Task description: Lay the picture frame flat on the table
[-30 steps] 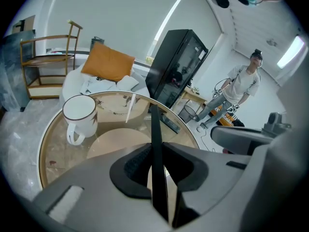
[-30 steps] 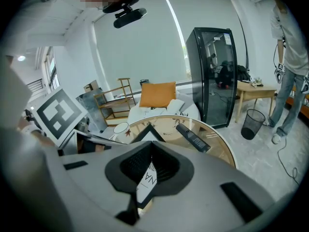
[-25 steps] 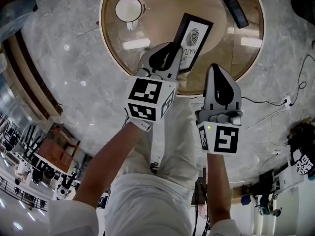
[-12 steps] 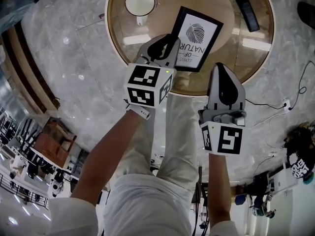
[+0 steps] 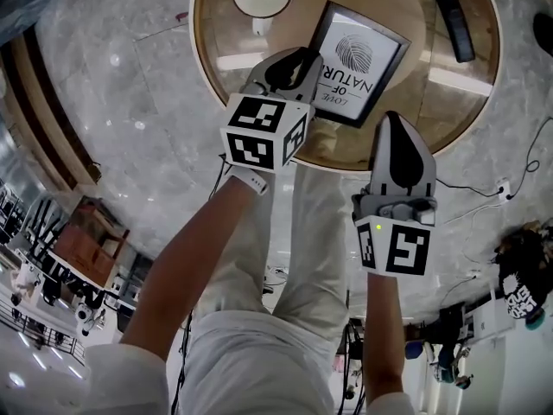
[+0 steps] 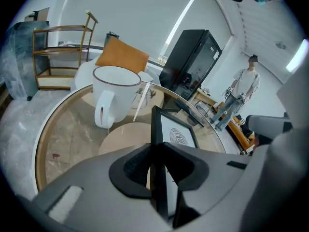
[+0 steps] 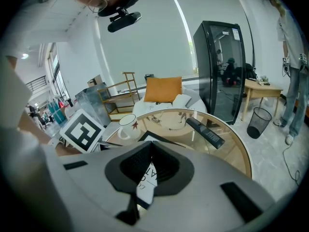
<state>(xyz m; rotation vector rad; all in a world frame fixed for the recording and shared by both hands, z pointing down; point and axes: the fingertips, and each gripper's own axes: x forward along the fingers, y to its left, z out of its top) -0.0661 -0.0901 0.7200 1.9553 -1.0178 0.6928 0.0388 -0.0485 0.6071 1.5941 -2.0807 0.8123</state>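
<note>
Picture frame [image 5: 363,59] edge pinched in left gripper [image 5: 290,64] — right gripper [image 5: 394,121] closed.

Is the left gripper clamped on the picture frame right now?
Yes, the left gripper has its jaws closed on the black edge of the picture frame, as its own view shows.

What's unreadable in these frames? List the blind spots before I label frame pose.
- Head view: the left gripper covers the near corner of the picture frame.
- Left gripper view: the gripper's body hides the frame's bottom edge, so contact with the round table cannot be judged.
- Frame's back and stand: no view shows them.
- Head view: the top edge cuts off the far end of the remote control.
</note>
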